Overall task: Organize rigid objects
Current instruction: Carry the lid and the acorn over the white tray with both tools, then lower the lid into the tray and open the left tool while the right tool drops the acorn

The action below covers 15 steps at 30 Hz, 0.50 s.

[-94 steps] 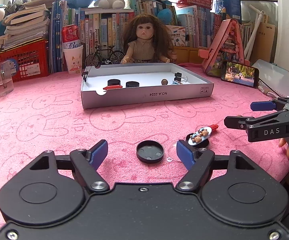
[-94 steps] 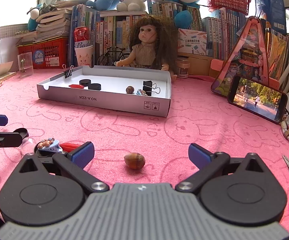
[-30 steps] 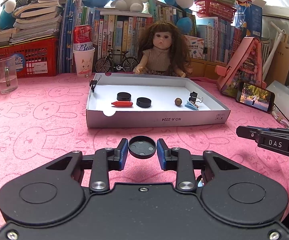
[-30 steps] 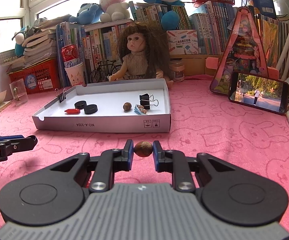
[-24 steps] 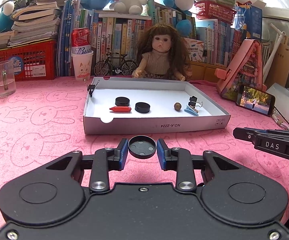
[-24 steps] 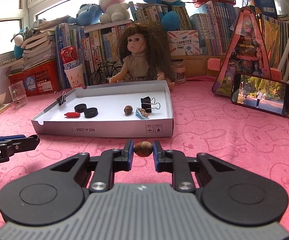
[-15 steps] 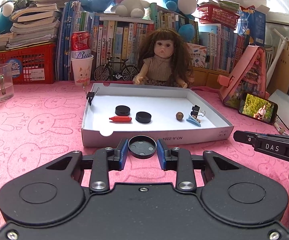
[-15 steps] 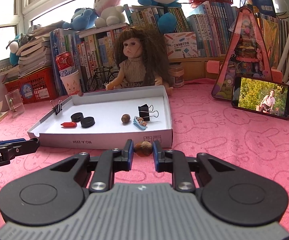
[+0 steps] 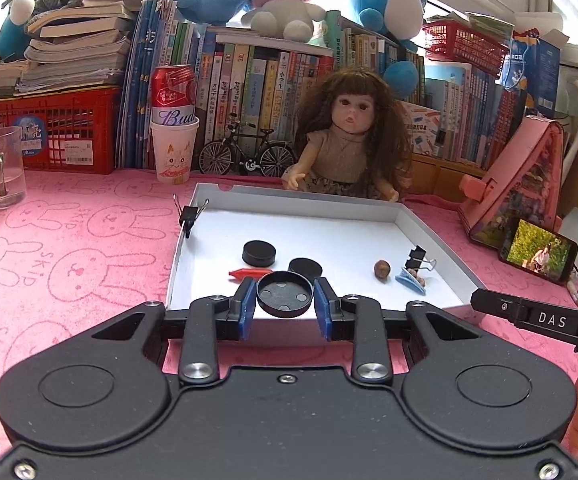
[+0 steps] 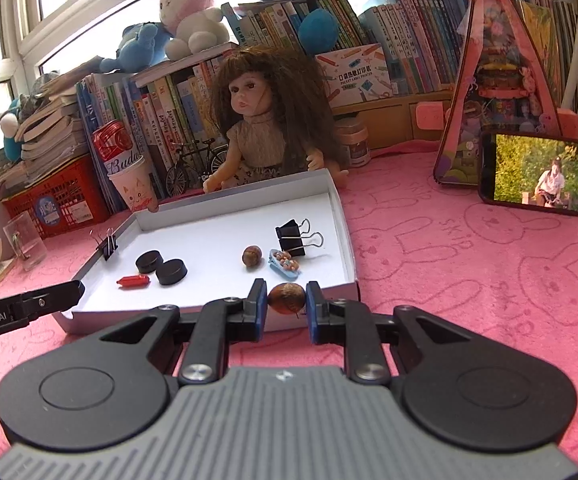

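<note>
My left gripper [image 9: 285,308] is shut on a round black cap [image 9: 285,294], held hollow side up over the near edge of the white shallow box [image 9: 429,236]. My right gripper [image 10: 287,312] is shut on a brown nut [image 10: 286,298] above the box's near right corner [image 10: 349,280]. Inside the box lie two black caps [image 9: 259,251] [image 9: 305,267], a red piece [image 9: 249,273], another nut [image 9: 381,269], a blue clip [image 9: 409,282] and a black binder clip [image 9: 419,259]. A second binder clip [image 9: 188,218] grips the box's left wall.
A doll [image 9: 349,148] sits behind the box, with a toy bicycle [image 9: 247,154], a cup holding a can [image 9: 175,148], books and a red crate [image 9: 45,128] at the back. A glass mug [image 9: 1,172] stands far left. A phone [image 10: 541,174] leans against a pink stand [image 10: 497,80] at right.
Both grippers have carried their loads forward from the pink cloth up to the box's near edge. The right gripper has rolled, tilting its view. Neither grip has altered.
</note>
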{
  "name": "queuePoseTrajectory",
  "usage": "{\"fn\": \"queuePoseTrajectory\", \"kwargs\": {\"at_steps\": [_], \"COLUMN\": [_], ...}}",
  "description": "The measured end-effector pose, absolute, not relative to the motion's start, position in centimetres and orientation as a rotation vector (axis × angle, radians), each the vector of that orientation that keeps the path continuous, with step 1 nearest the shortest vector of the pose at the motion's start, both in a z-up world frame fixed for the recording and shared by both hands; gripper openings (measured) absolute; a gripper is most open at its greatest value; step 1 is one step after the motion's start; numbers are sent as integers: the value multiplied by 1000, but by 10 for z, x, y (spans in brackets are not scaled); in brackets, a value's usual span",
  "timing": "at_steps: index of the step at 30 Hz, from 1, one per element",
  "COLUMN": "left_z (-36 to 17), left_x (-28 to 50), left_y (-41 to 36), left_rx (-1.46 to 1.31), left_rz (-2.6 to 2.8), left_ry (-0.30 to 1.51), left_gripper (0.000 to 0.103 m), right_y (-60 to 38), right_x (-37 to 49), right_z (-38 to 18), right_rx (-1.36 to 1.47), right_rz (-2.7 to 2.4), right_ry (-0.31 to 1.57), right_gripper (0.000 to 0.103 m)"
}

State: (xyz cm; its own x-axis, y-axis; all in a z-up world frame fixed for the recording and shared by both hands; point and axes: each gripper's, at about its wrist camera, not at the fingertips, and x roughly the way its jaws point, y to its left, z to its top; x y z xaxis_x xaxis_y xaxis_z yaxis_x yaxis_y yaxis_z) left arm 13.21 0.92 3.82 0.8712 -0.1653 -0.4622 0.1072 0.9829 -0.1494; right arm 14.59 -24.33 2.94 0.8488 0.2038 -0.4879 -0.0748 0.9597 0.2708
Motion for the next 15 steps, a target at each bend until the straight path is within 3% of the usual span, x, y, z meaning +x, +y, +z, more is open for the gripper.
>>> {"fn": "queuePoseTrajectory", "kwargs": {"at_steps": [15], "left_z": [21], "left_x": [186], "left_y": [9], "left_rx": [-119], "left_rz": [-92], "left_ry": [543], "left_gripper": [29], "right_y": [-223], "right_x": [196], "right_z": [21], "right_rx": [265], "right_rz": [167], "right_ry": [572], "right_gripper": [24]}}
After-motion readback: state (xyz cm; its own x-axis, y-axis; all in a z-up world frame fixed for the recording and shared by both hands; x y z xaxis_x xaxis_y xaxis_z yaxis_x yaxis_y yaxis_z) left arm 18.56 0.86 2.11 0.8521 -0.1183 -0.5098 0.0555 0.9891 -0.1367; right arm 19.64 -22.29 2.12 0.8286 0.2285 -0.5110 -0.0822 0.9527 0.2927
